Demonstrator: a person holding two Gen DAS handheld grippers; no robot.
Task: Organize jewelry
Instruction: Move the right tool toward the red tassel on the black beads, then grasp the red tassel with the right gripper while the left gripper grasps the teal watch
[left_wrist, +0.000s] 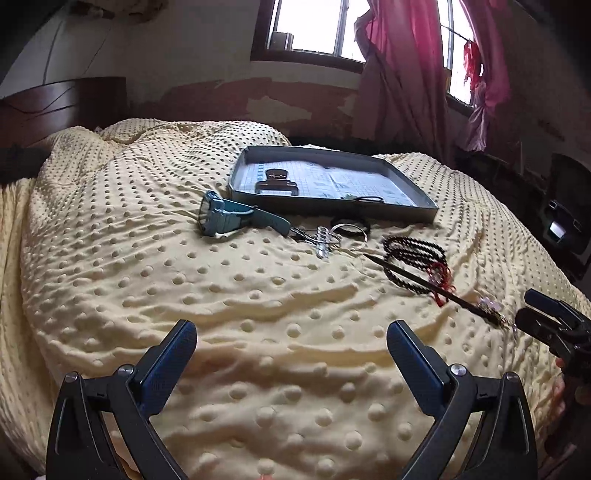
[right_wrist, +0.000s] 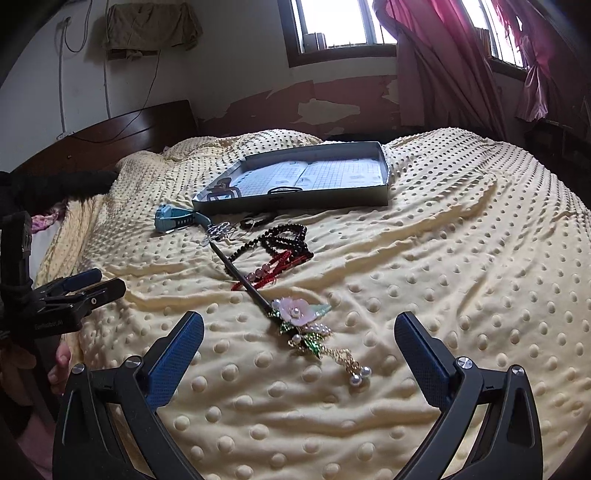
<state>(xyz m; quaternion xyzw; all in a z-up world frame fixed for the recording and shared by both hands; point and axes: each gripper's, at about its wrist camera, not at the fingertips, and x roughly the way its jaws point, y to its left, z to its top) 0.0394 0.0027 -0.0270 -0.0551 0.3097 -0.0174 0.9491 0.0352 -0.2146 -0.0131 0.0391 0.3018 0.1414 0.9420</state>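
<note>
On the yellow dotted blanket (left_wrist: 258, 295) lies a shallow grey tray (left_wrist: 424, 212) (right_wrist: 295, 203) holding a brown hair claw (left_wrist: 275, 181) (right_wrist: 221, 192) and a black ring. In front of it lie a teal watch (left_wrist: 221, 218) (right_wrist: 173, 219), a silver clip (left_wrist: 321, 240), dark bead necklaces (left_wrist: 410, 254) (right_wrist: 288, 240), red beads and a long hair stick with a pink flower (right_wrist: 295, 312). My right gripper (right_wrist: 299, 332) is open, its fingers either side of the flower end. My left gripper (left_wrist: 291, 339) is open above bare blanket, well short of the jewelry.
A dark wooden headboard (right_wrist: 147, 125) stands at the bed's left. A window and pink curtains (left_wrist: 406, 74) are behind the bed. Dark furniture (left_wrist: 565, 221) stands at the right edge. In the right wrist view a hand holds the left gripper (right_wrist: 74, 291) at the far left.
</note>
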